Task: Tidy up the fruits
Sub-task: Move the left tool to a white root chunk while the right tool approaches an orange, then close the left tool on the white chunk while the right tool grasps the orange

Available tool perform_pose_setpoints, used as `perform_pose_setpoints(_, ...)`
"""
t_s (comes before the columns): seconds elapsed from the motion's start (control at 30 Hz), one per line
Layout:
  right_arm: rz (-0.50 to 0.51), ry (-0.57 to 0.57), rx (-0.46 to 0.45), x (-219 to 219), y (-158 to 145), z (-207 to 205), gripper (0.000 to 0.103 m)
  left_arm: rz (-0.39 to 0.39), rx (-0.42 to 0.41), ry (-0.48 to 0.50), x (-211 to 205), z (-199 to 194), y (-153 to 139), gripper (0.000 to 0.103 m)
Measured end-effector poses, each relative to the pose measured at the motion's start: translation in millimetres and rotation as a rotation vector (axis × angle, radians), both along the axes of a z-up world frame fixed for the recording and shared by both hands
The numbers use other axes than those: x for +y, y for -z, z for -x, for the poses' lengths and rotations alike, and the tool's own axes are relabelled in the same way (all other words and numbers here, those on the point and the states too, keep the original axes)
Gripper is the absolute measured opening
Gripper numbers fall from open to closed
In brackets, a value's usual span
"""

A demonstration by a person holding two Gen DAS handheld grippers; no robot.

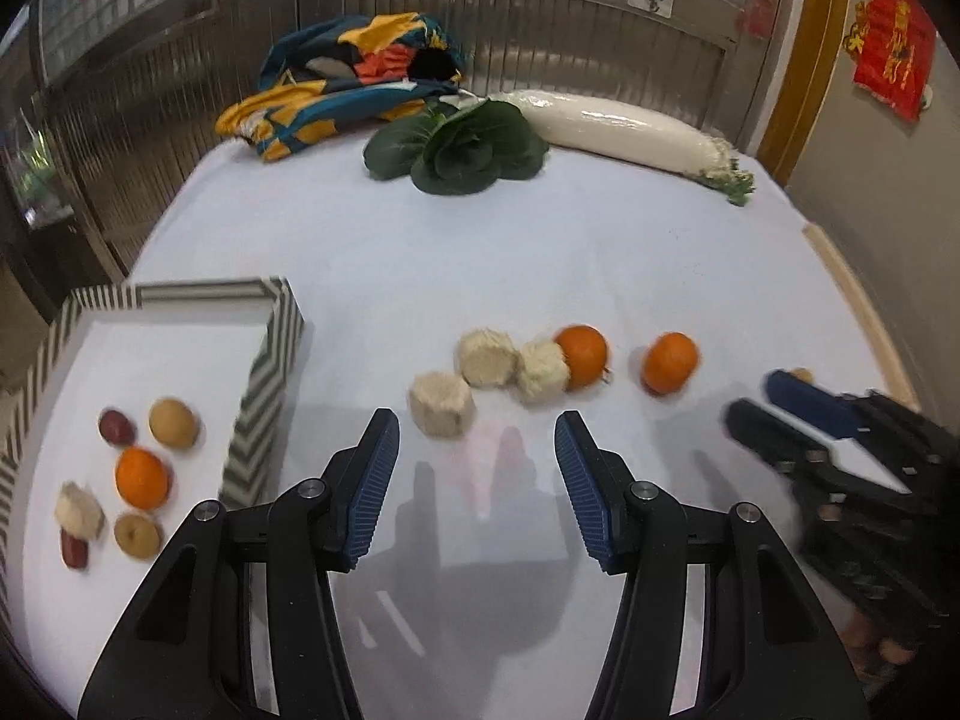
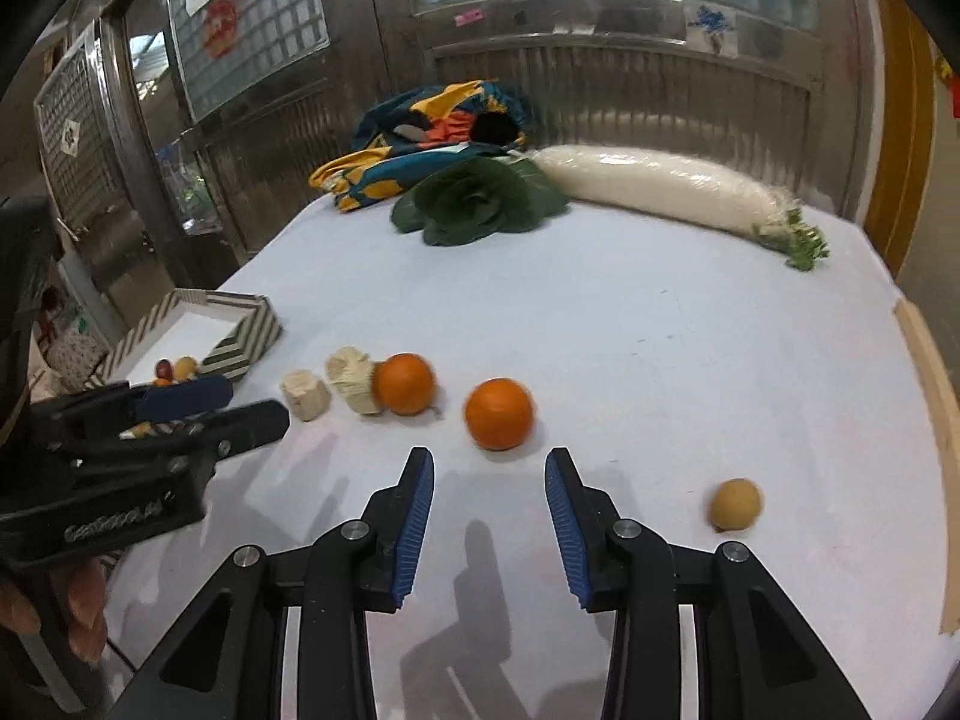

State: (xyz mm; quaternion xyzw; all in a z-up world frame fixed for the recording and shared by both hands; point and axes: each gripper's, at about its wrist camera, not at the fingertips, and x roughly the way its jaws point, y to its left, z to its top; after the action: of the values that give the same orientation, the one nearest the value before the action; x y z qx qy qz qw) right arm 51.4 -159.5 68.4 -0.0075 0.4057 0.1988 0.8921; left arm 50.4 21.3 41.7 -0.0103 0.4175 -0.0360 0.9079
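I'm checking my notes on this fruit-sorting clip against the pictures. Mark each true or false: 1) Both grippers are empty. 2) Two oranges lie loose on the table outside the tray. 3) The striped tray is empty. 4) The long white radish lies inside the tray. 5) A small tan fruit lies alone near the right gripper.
1) True: the left gripper and the right gripper are both open with nothing between the fingers.
2) True: one orange lies alone, the other orange lies against a pale chunk.
3) False: the striped tray already holds an orange and several small fruits.
4) False: the white radish lies at the table's far end.
5) True: the tan fruit lies apart.
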Motion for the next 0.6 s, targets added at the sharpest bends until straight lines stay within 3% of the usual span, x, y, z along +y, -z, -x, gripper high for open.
perform_pose_setpoints(0.17,0.008,-0.012,-0.004,6,4,-7,0.037,0.011,0.053,-0.001,9,-10,17,0.054)
perform_pose_setpoints(0.43,0.048,-0.027,0.011,16,22,-20,0.038,0.001,0.064,-0.020,11,-11,23,0.054)
perform_pose_setpoints(0.6,0.026,-0.022,0.006,15,23,-29,0.045,0.023,0.069,-0.035,15,-19,27,0.054)
